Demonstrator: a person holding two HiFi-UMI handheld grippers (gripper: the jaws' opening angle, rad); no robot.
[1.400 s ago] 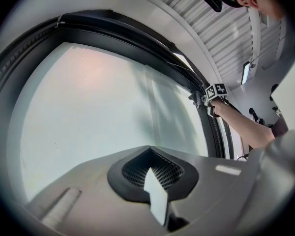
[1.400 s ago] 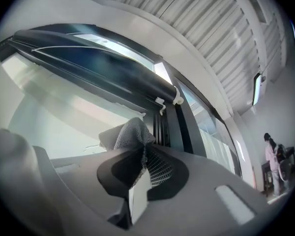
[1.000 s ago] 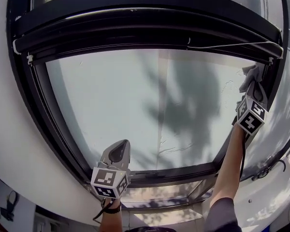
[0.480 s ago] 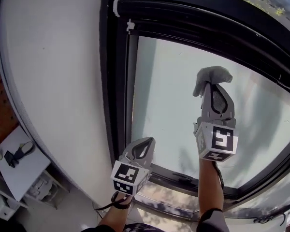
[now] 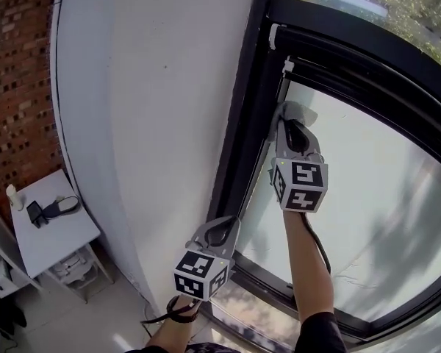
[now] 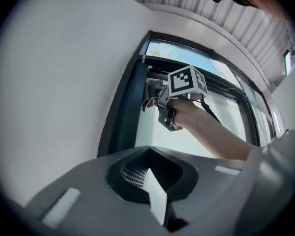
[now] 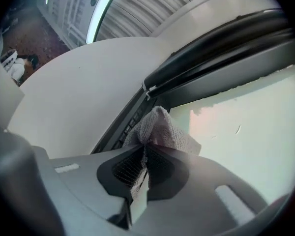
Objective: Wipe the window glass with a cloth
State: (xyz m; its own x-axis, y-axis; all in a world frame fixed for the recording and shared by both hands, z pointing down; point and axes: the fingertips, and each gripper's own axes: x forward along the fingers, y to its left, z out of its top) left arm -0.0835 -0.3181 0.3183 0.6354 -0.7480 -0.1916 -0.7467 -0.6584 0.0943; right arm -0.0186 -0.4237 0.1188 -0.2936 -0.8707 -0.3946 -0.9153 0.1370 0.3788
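right gripper view: right gripper (image 7: 146, 151) clamps the cloth (image 7: 160, 129) on window glass (image 7: 246, 132) at the frame (image 7: 132, 113) corner; next stroke should sweep away from the frame. left gripper (image 6: 148, 168) closed, empty.

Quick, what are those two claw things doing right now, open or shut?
Left gripper: jaws shut, holding nothing.
Right gripper: jaws shut on the cloth.

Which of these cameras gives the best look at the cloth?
The right gripper view: the cloth fills the middle, pinched in the right claw by the frame. The head view shows only a small tuft above that claw; the left gripper view shows it tiny and far.
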